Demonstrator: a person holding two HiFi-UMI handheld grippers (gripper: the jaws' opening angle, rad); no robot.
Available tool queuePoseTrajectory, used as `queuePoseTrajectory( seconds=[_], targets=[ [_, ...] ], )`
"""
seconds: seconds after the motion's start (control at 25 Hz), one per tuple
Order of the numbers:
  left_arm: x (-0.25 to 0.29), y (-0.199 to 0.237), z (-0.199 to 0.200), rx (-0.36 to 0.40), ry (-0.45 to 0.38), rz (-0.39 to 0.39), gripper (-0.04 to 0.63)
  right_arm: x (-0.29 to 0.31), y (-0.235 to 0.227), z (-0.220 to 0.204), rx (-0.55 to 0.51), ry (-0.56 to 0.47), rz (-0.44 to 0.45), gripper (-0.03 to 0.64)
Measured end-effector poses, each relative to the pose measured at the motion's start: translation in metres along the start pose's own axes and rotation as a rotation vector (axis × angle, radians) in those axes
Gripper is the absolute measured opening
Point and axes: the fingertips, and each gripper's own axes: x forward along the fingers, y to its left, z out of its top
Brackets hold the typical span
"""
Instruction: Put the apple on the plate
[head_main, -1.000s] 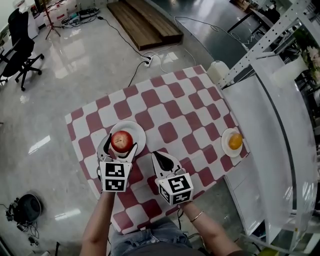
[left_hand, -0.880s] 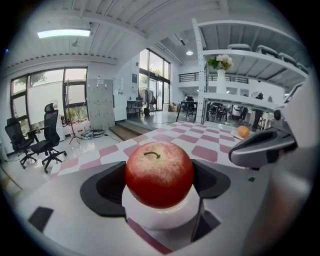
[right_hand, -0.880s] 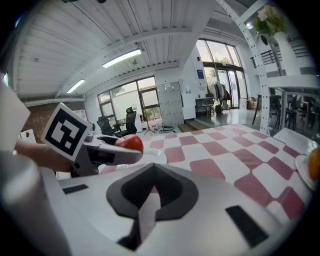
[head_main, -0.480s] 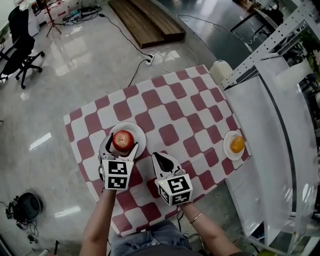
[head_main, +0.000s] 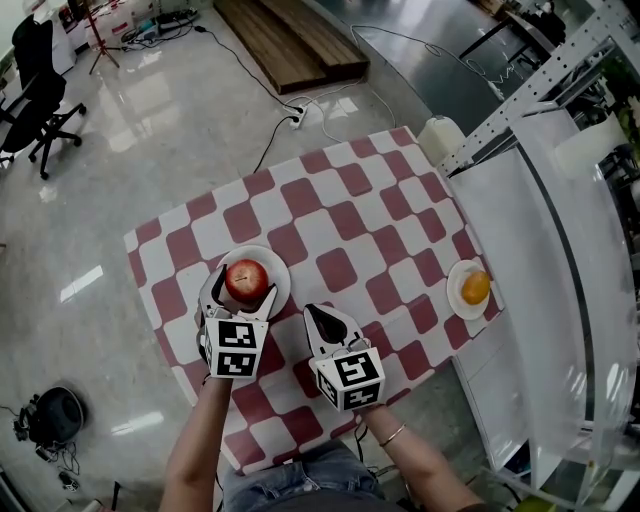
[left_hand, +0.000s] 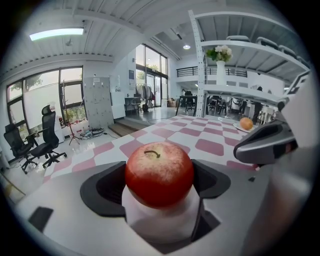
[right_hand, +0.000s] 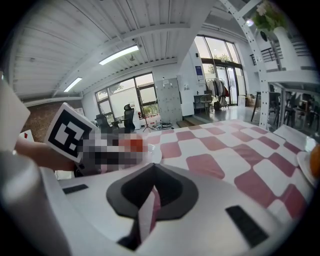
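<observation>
Head view: the single apple (head_main: 246, 280), pinched by the left gripper (head_main: 242, 291), hides part of one plate (head_main: 278, 263); a second plate (head_main: 455, 291) holds one orange (head_main: 476, 287); right gripper (head_main: 325, 318) pressed together.

The middle and far half of the red-and-white checked counter (head_main: 340, 215) are lying open, leaving a wide passage between the two plates. At the near left, the red apple (head_main: 246, 278) is filling the white round plate (head_main: 281, 262). The left claw (head_main: 243, 292) is blocking that plate's near side, its jaws pressing both flanks of the fruit. The right claw (head_main: 322, 313), jaws together, is sitting just beside the plate's right rim. A small white plate (head_main: 453, 285) carrying an orange fruit (head_main: 475, 288) is occupying the counter's right edge. The white metal rack (head_main: 520, 100) is hemming in that side.
</observation>
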Motion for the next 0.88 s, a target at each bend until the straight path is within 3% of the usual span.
queuePoseTrajectory(
  seconds=[0.88],
  targets=[
    [-0.013,-0.009,0.013,0.002,-0.06,-0.004,0.414,-0.008,-0.001,0.004,0.005,-0.014,-0.009,0.011]
  ],
)
